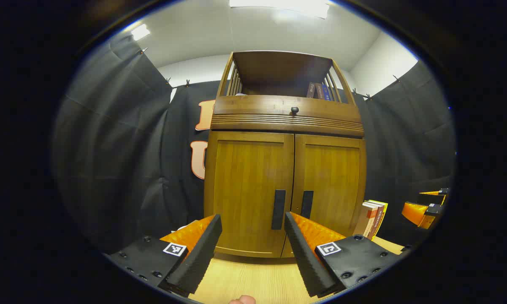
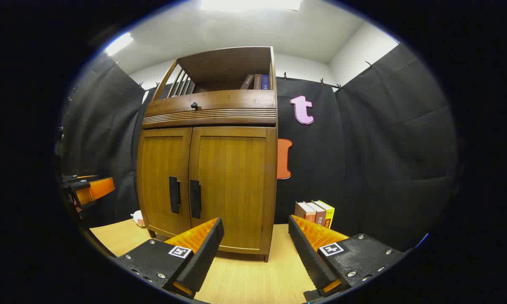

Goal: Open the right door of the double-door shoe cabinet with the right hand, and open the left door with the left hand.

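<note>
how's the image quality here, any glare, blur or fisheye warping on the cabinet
Left gripper view: the shoe cabinet is sharp, its sides bowing outward from fisheye distortion; the ceiling light is blown out at the top edge. Right gripper view: equally sharp, the cabinet leans and curves, a ceiling light is overexposed, and the doors carry only a soft sheen with no harsh glare.

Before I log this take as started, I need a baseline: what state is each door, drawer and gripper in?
Right door: closed, handle untouched.
Left door: closed, handle untouched.
Drawer: pushed in.
Left gripper: open, holding nothing, short of the doors.
Right gripper: open, holding nothing, short of the cabinet.
Books beside the cabinet: standing upright.
</note>
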`<state>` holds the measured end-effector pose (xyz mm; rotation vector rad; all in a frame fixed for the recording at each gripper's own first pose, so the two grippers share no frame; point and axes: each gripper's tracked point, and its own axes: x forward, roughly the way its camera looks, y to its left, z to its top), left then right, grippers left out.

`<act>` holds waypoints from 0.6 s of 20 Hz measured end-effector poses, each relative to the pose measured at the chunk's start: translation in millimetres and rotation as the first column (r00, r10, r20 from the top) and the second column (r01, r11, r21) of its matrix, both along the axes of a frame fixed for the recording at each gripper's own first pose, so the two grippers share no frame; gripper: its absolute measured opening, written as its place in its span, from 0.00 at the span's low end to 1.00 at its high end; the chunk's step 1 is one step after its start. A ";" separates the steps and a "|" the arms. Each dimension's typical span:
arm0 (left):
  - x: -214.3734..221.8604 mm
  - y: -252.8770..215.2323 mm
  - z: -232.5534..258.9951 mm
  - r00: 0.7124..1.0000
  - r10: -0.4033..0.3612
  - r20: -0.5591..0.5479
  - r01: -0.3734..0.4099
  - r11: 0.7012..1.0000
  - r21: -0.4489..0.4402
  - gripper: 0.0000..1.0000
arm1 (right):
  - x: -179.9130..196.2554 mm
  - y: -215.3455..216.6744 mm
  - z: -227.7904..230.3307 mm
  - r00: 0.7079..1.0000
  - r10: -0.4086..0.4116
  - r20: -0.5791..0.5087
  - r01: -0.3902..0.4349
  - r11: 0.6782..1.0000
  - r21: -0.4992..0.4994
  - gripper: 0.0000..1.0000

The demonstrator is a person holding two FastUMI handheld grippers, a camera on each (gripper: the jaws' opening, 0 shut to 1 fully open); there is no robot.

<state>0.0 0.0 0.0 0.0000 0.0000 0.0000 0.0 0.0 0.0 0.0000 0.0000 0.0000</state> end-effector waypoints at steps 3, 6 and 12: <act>2.2 0.1 -1.9 1.000 0.003 -0.001 -0.003 1.000 0.023 0.94 | 0.2 3.2 -2.2 1.000 0.005 -0.003 -0.005 1.000 0.004 0.94; 3.3 -3.8 -4.3 1.000 -0.009 -0.008 0.009 1.000 0.014 0.96 | 0.3 0.0 -5.4 1.000 -0.002 -0.014 0.002 1.000 -0.016 0.98; 7.8 -6.6 -5.2 1.000 -0.015 -0.006 0.015 1.000 0.019 0.94 | 0.8 -1.2 -9.8 1.000 -0.008 -0.025 0.008 1.000 -0.011 0.94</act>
